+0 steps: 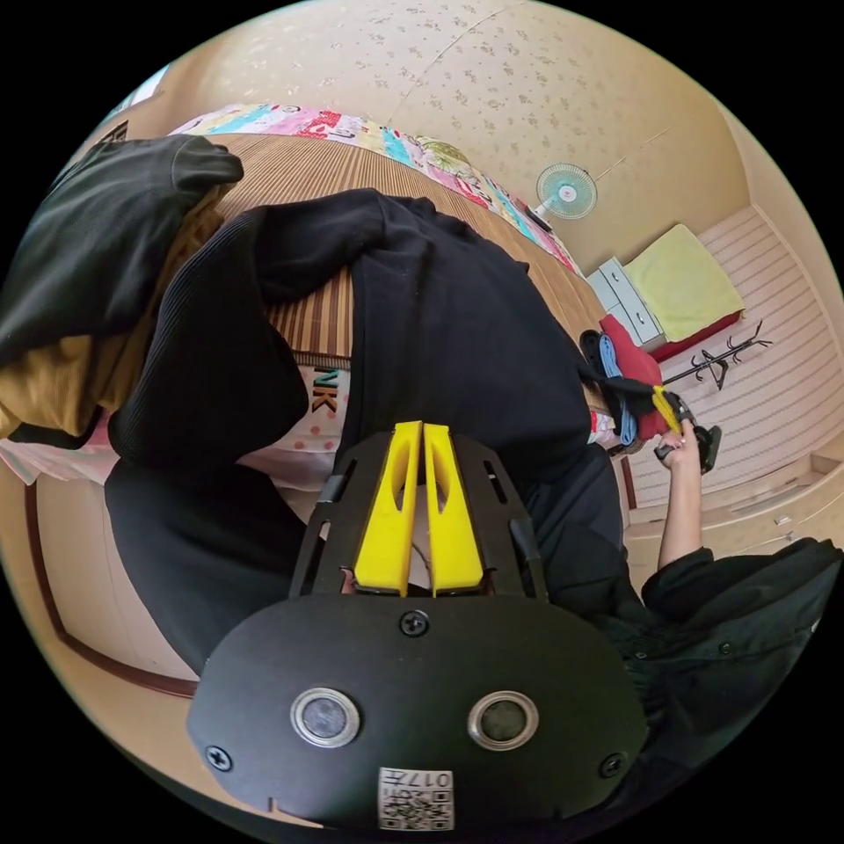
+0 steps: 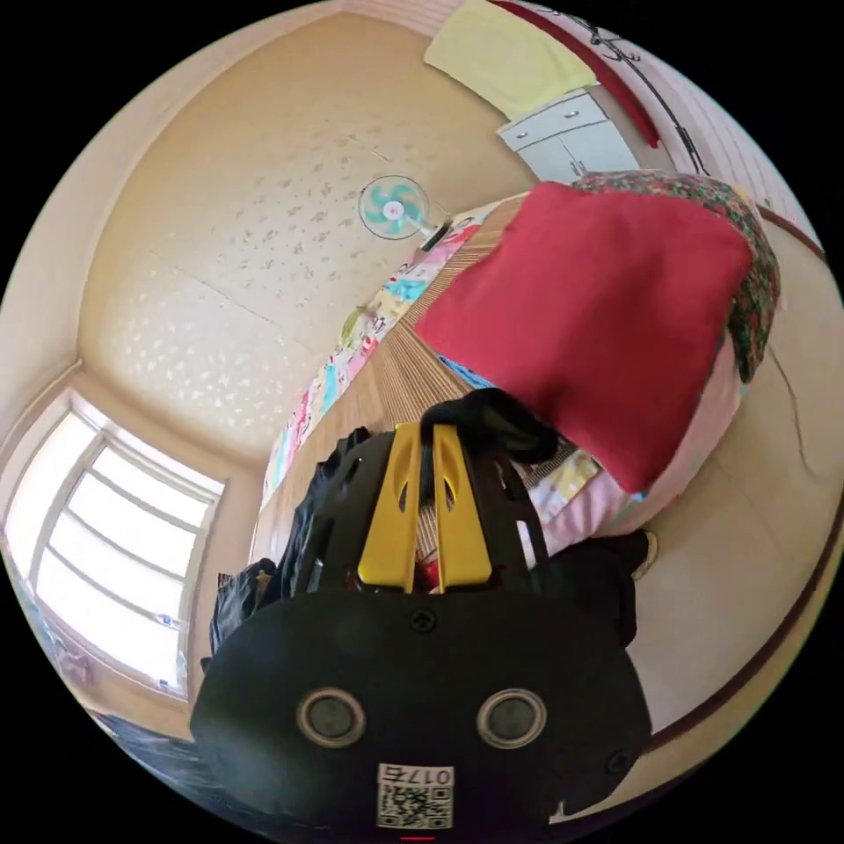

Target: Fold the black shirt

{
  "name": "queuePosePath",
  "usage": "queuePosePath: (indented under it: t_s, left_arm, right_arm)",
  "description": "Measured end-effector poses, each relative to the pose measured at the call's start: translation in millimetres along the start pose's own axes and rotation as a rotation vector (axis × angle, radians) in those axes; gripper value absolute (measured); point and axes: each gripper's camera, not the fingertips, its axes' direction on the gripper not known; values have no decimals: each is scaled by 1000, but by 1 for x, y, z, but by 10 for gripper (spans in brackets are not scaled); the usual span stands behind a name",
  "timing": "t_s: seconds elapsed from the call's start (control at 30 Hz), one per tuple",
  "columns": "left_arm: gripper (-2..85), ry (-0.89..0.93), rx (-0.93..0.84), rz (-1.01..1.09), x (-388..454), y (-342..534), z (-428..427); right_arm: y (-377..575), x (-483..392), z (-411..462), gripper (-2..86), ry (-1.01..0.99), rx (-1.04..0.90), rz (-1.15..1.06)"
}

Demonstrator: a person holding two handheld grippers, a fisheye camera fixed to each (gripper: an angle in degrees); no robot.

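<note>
Black shirt (image 1: 457, 325) drapes over the striped bed mat (image 1: 308, 176), stretched betw both grippers. Left gripper (image 1: 420, 440) pinched tight on its near edge; right gripper (image 2: 419, 440) nipping a bunched corner. Risk: thin bite, corner slips w/ more pull.

One black shirt (image 1: 457, 334) lies spread over the striped mat (image 1: 316, 176), of which there is one, on the bed. Two grippers show: the left gripper (image 1: 423, 435) and the right gripper (image 2: 432, 440), each with two yellow jaws. One heap of dark and mustard clothes (image 1: 97, 290) sits at the mat's far end. One red cushion (image 2: 598, 325) lies at the bed's other end. One wall fan (image 2: 393, 207) hangs above the bed. One white drawer cabinet (image 2: 571, 141) stands in the corner, with one yellow cloth (image 2: 501, 53) beside it. One window (image 2: 97, 545), one coat stand (image 1: 716, 360) and one person's hand (image 1: 681, 444) show
</note>
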Motion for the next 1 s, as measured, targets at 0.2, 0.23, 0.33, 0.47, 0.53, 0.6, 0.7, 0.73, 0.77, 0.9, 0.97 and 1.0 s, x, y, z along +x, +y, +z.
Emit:
queuePosePath:
  t_s: [0.2, 0.23, 0.33, 0.47, 0.53, 0.6, 0.7, 0.73, 0.77, 0.9, 0.97, 1.0]
  left_arm:
    - [-9, 15, 25, 13, 4, 1, -6]
    - [-9, 14, 29, 14, 4, 2, -8]
    - [-9, 1, 40, 6, 1, 9, -12]
    - [-9, 20, 23, -36, -12, 18, -8]
    - [-9, 34, 15, -56, -17, 19, -6]
    - [-9, 40, 11, -63, -20, 18, -6]
    - [-9, 30, 13, -50, -17, 13, -9]
    - [-9, 27, 16, -48, -16, 12, -10]
    - [-9, 25, 24, -45, -15, 11, -12]
    - [-9, 40, 39, -48, -13, 9, -14]
    - [-9, 49, 35, -47, -12, 9, -12]
    - [-9, 53, 33, -44, -10, 10, -11]
  right_arm:
    - [-57, -97, -5, 31, -71, 44, -347]
    - [-61, -105, -10, 31, -77, 64, -390]
    - [-71, -103, -30, 30, -32, 157, -465]
    - [-60, -15, -37, 30, 165, 197, -255]
    - [-48, 39, -29, 30, 238, 171, -116]
    - [-33, 106, -10, 30, 277, 76, 72]
    - [-18, 141, -10, 31, 95, 144, 196]
    - [-18, 140, -11, 31, 84, 157, 210]
    - [-22, 130, -9, 31, 94, 172, 215]
    - [-53, 38, 19, 32, 107, 226, 50]
    - [-68, -15, 45, 32, 52, 227, -52]
    - [-74, -54, 68, 32, 7, 209, -132]
